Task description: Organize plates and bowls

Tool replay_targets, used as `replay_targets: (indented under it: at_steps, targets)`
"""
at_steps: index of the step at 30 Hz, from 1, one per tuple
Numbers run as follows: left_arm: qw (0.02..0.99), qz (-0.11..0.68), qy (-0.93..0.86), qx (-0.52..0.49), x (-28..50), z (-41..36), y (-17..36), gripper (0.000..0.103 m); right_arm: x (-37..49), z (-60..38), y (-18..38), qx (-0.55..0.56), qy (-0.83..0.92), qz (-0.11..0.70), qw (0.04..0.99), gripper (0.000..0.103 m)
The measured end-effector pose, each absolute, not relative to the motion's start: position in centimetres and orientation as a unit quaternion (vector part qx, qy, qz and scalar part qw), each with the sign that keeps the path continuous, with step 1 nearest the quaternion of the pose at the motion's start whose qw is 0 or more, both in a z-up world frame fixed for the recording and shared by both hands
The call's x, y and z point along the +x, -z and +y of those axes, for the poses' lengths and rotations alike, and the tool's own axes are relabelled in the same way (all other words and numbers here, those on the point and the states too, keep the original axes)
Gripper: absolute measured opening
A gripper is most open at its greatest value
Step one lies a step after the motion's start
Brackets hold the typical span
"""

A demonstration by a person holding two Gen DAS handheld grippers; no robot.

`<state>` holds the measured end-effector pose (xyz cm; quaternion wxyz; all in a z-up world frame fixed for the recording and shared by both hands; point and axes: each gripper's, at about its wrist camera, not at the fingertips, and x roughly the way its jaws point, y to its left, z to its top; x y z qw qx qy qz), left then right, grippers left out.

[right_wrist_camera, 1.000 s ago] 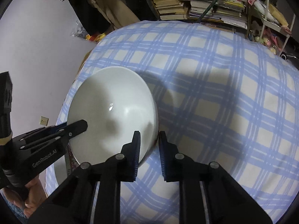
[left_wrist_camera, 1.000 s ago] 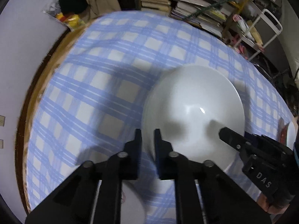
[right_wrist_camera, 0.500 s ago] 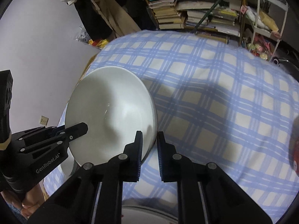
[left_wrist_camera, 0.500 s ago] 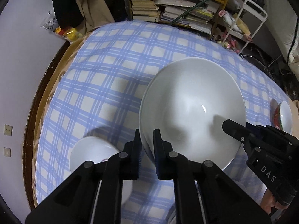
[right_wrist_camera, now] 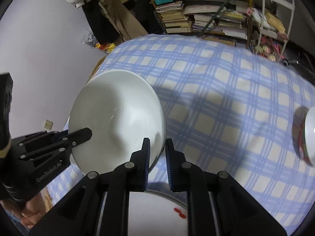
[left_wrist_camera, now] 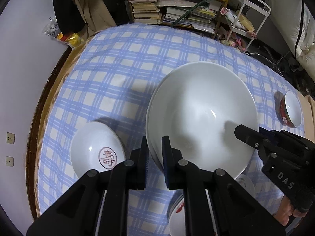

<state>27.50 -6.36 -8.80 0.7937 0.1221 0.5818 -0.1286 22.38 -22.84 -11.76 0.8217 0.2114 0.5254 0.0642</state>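
A large white bowl (left_wrist_camera: 202,116) hangs above the blue checked tablecloth (left_wrist_camera: 128,63), held by both grippers. My left gripper (left_wrist_camera: 154,139) is shut on its near left rim. My right gripper (right_wrist_camera: 157,143) is shut on the opposite rim of the same large white bowl (right_wrist_camera: 118,118); it also shows at the right of the left wrist view (left_wrist_camera: 244,131). A smaller white bowl with a red round mark (left_wrist_camera: 97,151) sits on the cloth below left. A red-sided bowl (left_wrist_camera: 290,109) sits at the right. A white plate with red marks (right_wrist_camera: 167,212) lies under my right gripper.
The round table's wooden edge (left_wrist_camera: 39,122) runs along the left, close to a pale wall. Shelves stacked with books (left_wrist_camera: 177,9) and a white cart (left_wrist_camera: 254,15) stand behind the table. A white dish with red marks (left_wrist_camera: 177,214) lies at the near edge.
Both grippers have lifted the large bowl higher and pulled back; the marked small bowl, the red-sided bowl and the near plates have come into view.
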Motion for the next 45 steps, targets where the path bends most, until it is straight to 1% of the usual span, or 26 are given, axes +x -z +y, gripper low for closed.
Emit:
replay_targets:
  at_steps: [8,16,20,23,28,36,38,40,41,43,45]
  targets:
    - [0.784,0.596,0.130,0.114,26.9,-7.2,10.7,0.013,21.2,-23.1,12.1,0.193,-0.047,0.512,0.836,0.017]
    - [0.766,0.621,0.121,0.109,27.4,-7.2,13.7,0.013,20.7,-23.6,15.5,0.222,-0.043,0.518,0.825,0.017]
    - [0.768,0.620,0.112,0.115,27.7,-7.2,14.5,0.013,20.9,-23.4,15.7,0.218,-0.050,0.505,0.834,0.019]
    - [0.773,0.612,0.109,0.130,27.7,-7.3,14.3,0.013,21.0,-23.1,15.6,0.205,-0.054,0.502,0.838,0.020]
    - [0.787,0.588,0.105,0.153,27.3,-7.2,12.6,0.017,21.1,-22.6,15.1,0.192,-0.055,0.500,0.843,0.022]
    - [0.800,0.573,0.096,0.147,26.7,-5.0,9.9,0.019,20.5,-22.0,12.3,0.170,-0.043,0.485,0.857,0.023]
    - [0.804,0.570,0.093,0.143,26.5,-4.1,9.2,0.022,20.3,-21.7,11.5,0.165,-0.041,0.479,0.861,0.027]
    - [0.808,0.565,0.089,0.142,26.2,-3.2,8.6,0.024,20.1,-21.1,10.6,0.161,-0.042,0.471,0.866,0.037]
    - [0.810,0.562,0.085,0.143,26.1,-2.7,8.3,0.025,20.0,-20.8,10.3,0.159,-0.042,0.468,0.868,0.039]
    - [0.811,0.564,0.079,0.134,25.7,-1.5,7.7,0.026,20.0,-20.0,9.6,0.155,-0.042,0.461,0.873,0.055]
    - [0.813,0.565,0.079,0.116,25.1,-0.1,7.0,0.029,20.0,-19.3,9.1,0.153,-0.046,0.453,0.877,0.063]
